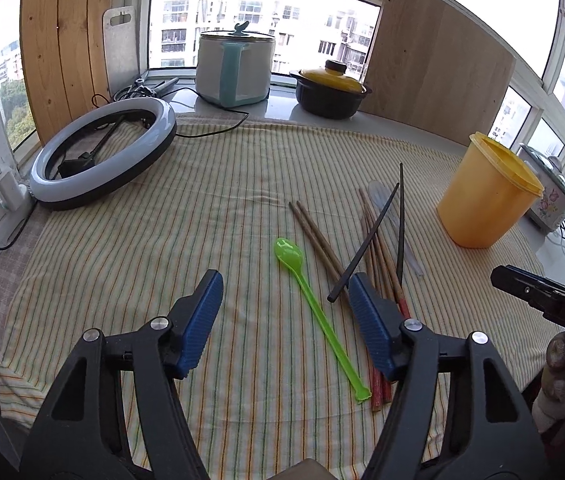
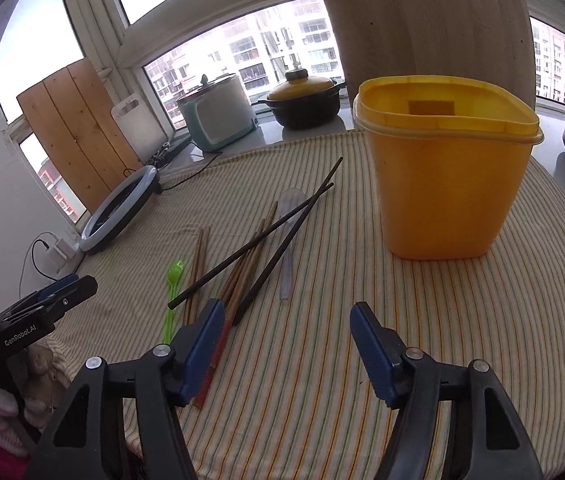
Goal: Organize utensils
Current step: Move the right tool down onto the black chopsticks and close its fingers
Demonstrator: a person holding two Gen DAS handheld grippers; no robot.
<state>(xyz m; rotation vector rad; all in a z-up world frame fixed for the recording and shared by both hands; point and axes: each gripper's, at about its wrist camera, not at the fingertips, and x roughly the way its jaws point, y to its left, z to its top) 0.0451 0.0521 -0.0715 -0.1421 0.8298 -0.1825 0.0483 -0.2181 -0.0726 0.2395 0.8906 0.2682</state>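
On a striped tablecloth (image 1: 210, 208), utensils are lying loose: a green spoon (image 1: 314, 316), a pair of brown chopsticks (image 1: 316, 236), two black chopsticks (image 1: 374, 232) crossing a bundle of red-tipped chopsticks (image 1: 380, 268), and a clear spoon (image 2: 287, 248) partly underneath them. An empty yellow container (image 2: 446, 168) is standing upright, well apart to their right. Both claws are hanging wide apart and gripping nothing: the left gripper (image 1: 282, 286) is hovering over the green spoon, the right gripper (image 2: 286, 316) beside the bundle. Taking one piece at a time, pinching at mid-handle, would probably be keeping the crossed sticks from scattering.
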